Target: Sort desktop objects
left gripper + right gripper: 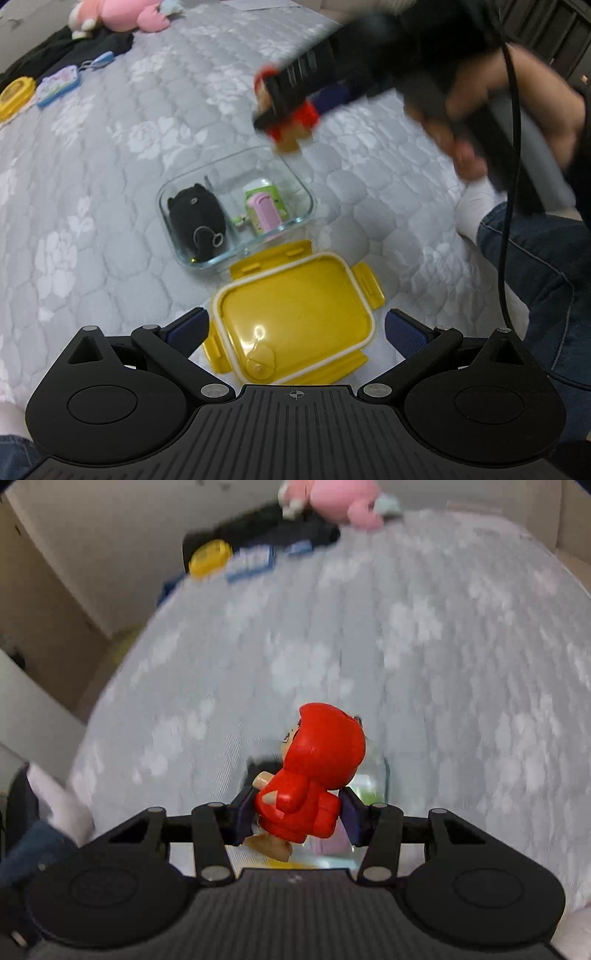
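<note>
A quilted grey mattress [110, 184] carries the work. The right gripper [295, 812] clamps a red hooded figurine [314, 775] by its torso above the glass container [236, 206]: hard, light, glossy plastic, likely to pivot. The left gripper [295, 328] hangs spread over the yellow lid [295, 317].

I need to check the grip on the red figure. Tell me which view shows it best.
The right wrist view: the red figure sits sharp and close, its body pinched between the right gripper jaws. The left wrist view shows it small and blurred, mostly hidden behind that gripper, above the glass container.
</note>
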Demonstrator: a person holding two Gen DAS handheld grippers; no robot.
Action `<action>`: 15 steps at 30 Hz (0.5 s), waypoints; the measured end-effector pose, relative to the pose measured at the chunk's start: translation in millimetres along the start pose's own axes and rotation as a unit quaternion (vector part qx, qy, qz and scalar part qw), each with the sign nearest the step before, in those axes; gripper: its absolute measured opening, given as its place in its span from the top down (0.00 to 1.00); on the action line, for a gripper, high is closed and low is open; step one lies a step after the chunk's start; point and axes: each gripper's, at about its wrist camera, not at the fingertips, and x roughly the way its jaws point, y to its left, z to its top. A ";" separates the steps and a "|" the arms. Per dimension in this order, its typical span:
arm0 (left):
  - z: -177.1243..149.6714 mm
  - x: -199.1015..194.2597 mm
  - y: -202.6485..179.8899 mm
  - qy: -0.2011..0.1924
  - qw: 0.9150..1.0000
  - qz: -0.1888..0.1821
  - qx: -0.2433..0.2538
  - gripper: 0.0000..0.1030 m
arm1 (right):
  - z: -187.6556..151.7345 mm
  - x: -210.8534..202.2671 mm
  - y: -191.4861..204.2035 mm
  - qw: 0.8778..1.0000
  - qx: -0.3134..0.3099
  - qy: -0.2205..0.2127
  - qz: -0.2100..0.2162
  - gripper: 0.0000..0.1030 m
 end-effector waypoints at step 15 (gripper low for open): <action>-8.9 -3.3 13.6 0.006 1.000 0.004 -0.019 0.00 | 33.3 64.5 -16.9 0.997 0.034 0.034 -0.062 0.50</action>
